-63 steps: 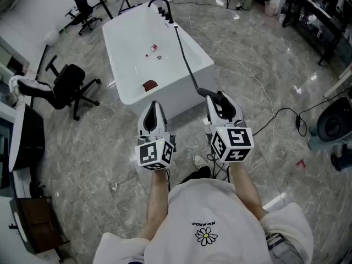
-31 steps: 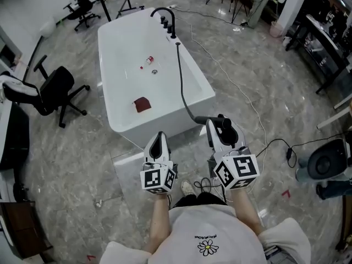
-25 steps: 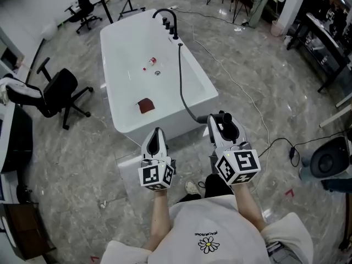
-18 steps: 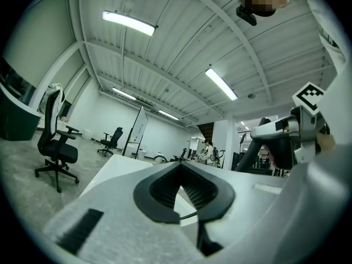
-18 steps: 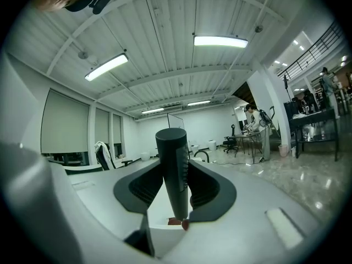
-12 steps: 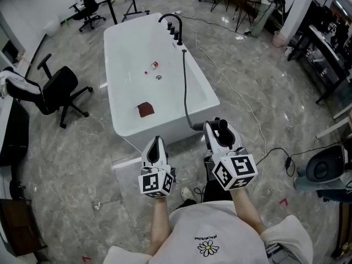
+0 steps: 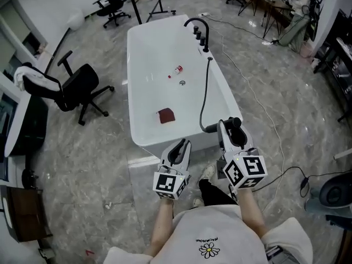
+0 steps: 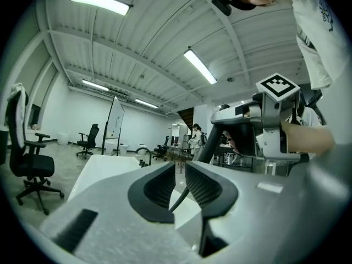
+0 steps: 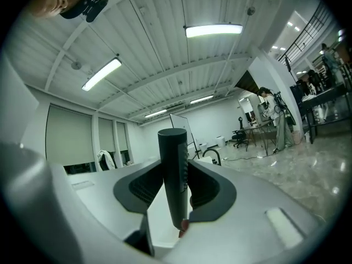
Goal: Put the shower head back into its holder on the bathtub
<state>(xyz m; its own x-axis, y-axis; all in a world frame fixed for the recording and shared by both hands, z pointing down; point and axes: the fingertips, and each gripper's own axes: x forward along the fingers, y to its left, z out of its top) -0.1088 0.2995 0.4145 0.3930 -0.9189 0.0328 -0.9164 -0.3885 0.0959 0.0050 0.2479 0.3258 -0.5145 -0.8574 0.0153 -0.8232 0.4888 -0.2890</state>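
The white bathtub [image 7: 144,136] lies lengthwise ahead, with its black faucet [image 7: 197,25] and fittings at the far right corner. A black hose [image 7: 204,92] runs from the rim by the faucet along the right edge to the black shower head [image 7: 234,124]. My right gripper [image 7: 231,132] is shut on the handle, which stands upright between its jaws [image 9: 172,169]. My left gripper [image 7: 179,150] hovers at the tub's near end; its jaws are opening with nothing between them [image 8: 180,175]. The hose [image 8: 190,187] shows beyond the gap.
In the tub lie a dark red pad [image 7: 165,115] and a small bottle [image 7: 177,69] near the drain. A black office chair [image 7: 77,88] stands left of the tub. Cables [image 7: 269,114] trail over the marble floor on the right. A round appliance [image 7: 334,194] sits at lower right.
Both grippers have come up to the tub's near end, the right one still holding the shower head. The tub has shifted rightward in the view. The left jaws have parted slightly.
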